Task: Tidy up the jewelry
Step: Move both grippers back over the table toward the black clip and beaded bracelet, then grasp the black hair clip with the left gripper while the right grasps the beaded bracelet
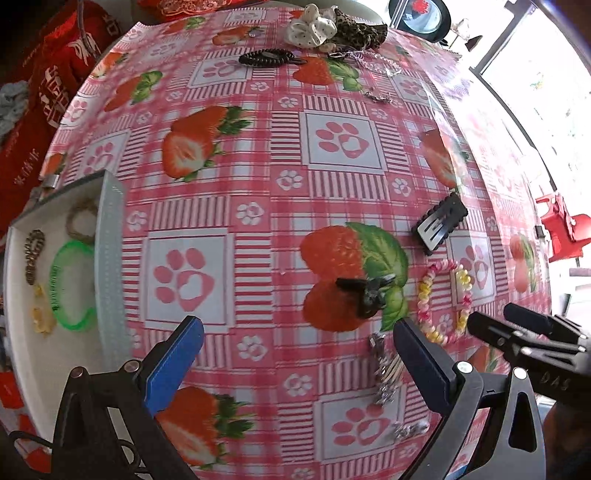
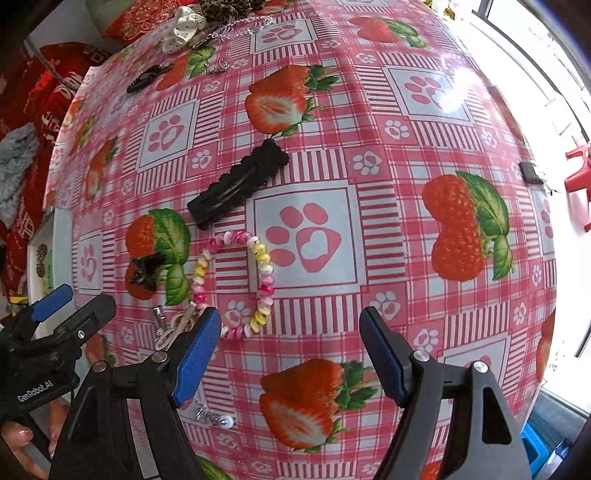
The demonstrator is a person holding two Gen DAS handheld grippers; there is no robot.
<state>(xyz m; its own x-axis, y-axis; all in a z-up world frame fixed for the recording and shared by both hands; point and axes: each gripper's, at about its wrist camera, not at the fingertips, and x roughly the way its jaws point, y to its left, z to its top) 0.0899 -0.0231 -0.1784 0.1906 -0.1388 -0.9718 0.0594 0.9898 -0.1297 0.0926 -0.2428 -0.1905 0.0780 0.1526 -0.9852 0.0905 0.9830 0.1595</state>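
Note:
My left gripper (image 1: 299,341) is open and empty above the strawberry tablecloth. A white tray (image 1: 109,236) at its left holds a green bangle (image 1: 70,284), a bronze chain and a twine ring. A small black claw clip (image 1: 367,295) lies just ahead of it, a silver chain (image 1: 386,369) by its right finger. My right gripper (image 2: 290,332) is open and empty, just short of a pink-yellow bead bracelet (image 2: 236,284). A black snap clip (image 2: 238,184) lies beyond the bracelet. The left gripper shows in the right wrist view (image 2: 70,306), at the left.
At the far edge lie a black spiral hair tie (image 1: 267,58), white and leopard scrunchies (image 1: 314,26), and thin silver chains (image 1: 376,96). A silver charm (image 2: 212,413) lies near the right gripper. Red cloth lies off the table's left side.

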